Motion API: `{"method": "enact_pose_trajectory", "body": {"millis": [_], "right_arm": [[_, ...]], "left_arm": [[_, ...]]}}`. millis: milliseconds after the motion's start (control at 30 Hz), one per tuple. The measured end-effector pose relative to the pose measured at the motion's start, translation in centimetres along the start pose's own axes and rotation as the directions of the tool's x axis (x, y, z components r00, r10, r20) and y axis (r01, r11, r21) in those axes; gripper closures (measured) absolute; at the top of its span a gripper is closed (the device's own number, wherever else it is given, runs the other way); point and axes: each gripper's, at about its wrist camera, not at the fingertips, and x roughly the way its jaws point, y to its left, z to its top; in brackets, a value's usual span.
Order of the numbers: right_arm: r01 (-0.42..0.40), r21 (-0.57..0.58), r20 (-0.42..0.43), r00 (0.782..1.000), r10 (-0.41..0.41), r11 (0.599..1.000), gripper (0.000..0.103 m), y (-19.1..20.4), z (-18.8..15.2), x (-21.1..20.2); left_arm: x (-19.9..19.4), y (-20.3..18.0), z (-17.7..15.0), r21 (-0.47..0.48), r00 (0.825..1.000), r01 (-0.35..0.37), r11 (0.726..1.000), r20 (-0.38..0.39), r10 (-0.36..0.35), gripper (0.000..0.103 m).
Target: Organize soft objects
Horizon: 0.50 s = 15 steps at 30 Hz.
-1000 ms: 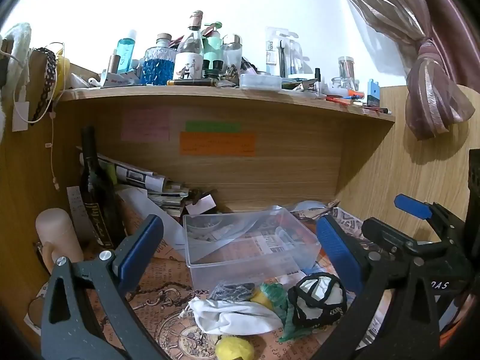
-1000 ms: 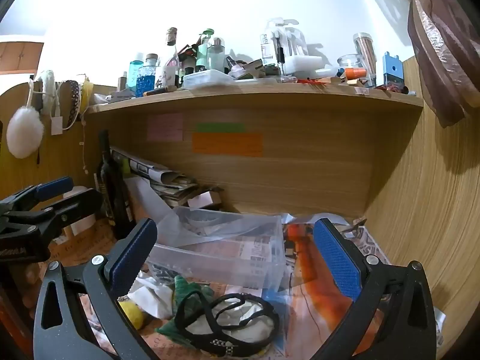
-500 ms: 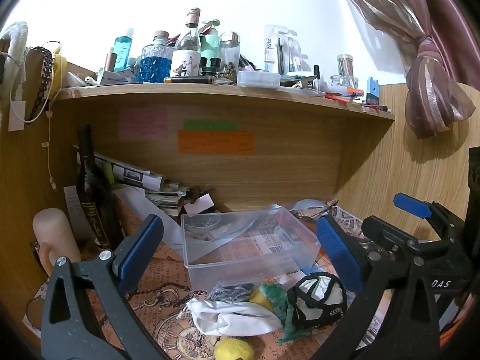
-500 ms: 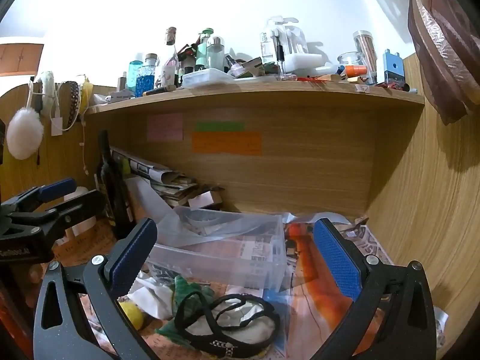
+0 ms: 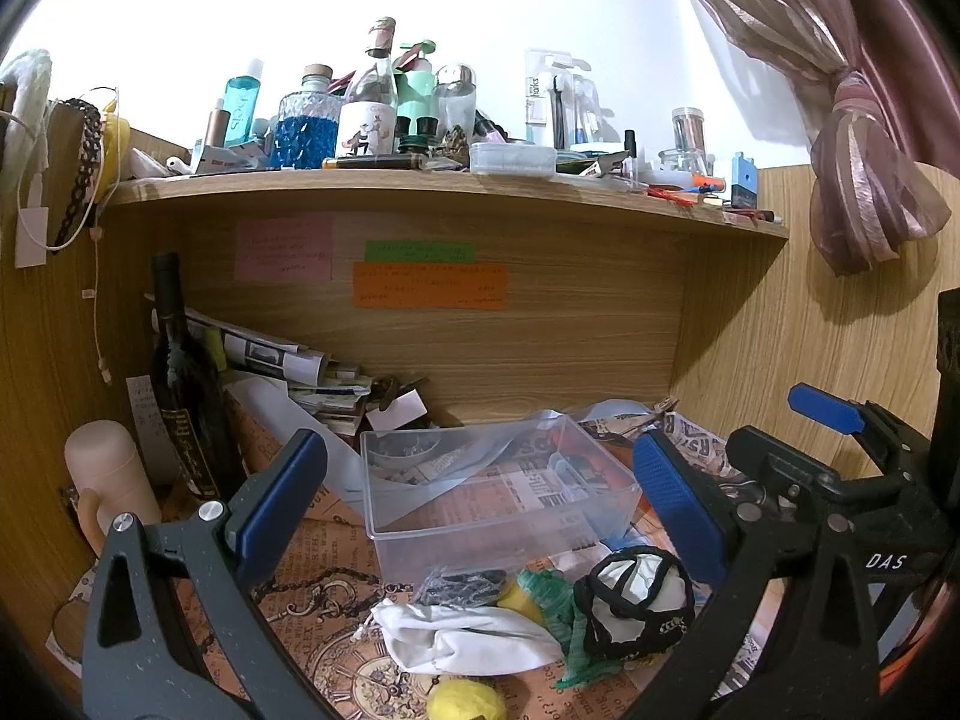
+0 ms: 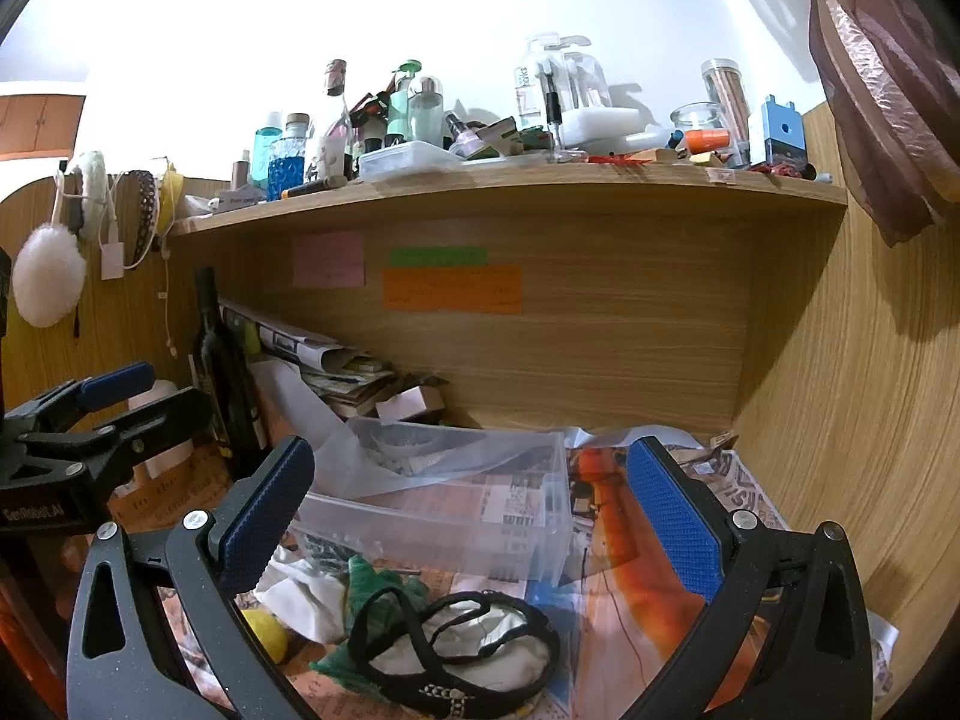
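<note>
Nothing is sorted yet: the clear rectangular plastic bin (image 5: 498, 492) holds no soft items, the white cloth pouch (image 5: 468, 639) and black-trimmed fabric piece (image 6: 462, 654) lie at six o'clock of it, and the left gripper (image 5: 480, 492) and right gripper (image 6: 474, 510) gape wide, empty.

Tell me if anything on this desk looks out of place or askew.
Yes. The soft items, a white cloth, a green cloth and a black-trimmed piece, lie heaped in front of the clear bin rather than inside it. A clear plastic sheet droops crookedly into the bin.
</note>
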Motion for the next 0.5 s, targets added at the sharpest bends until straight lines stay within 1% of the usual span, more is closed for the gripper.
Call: {"method": "enact_pose_trajectory", "body": {"millis": [500], "right_arm": [[-0.001,0.005,0.004,1.0,0.001,1.0,0.0,0.1,0.18,-0.18]], "left_arm": [[-0.01,0.0,0.01,0.002,1.0,0.001,1.0,0.001,-0.001,0.0]]}}
